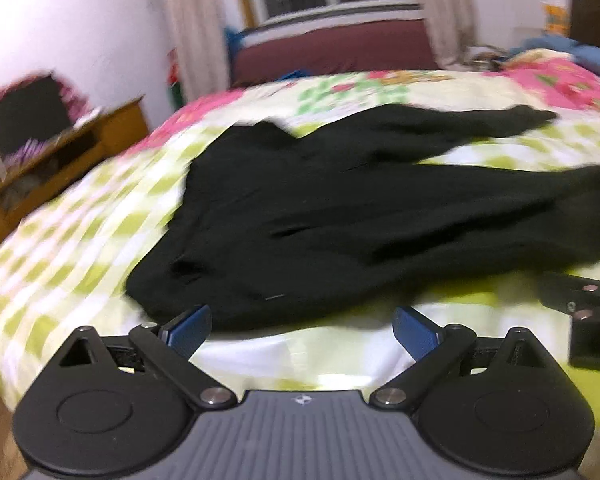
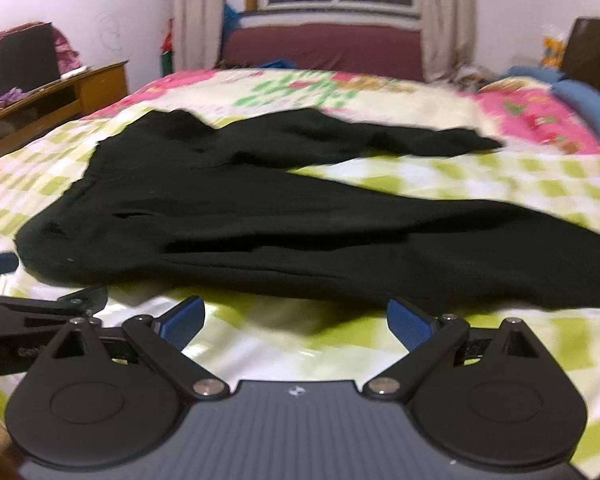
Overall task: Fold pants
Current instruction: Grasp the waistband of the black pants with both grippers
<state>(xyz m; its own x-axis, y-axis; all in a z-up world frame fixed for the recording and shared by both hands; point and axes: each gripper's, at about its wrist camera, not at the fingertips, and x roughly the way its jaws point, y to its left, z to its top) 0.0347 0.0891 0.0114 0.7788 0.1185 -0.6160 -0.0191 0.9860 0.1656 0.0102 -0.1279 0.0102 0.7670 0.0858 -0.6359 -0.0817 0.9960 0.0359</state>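
- Pre-grasp: pants lie spread on the bed, unfolded.
- Left tool and right tool wide, empty, near the hem.
- Next, we'd say: pinch the near edge, fold across.

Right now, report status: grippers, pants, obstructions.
Left gripper open, empty. Right gripper open, empty. Black pants spread unfolded on bed, legs splayed apart. Nothing blocking near edge.

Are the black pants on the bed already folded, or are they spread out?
Spread out. The black fabric pants lie flat on the checkered floral bedsheet, both legs apart in a V shape, not stacked.
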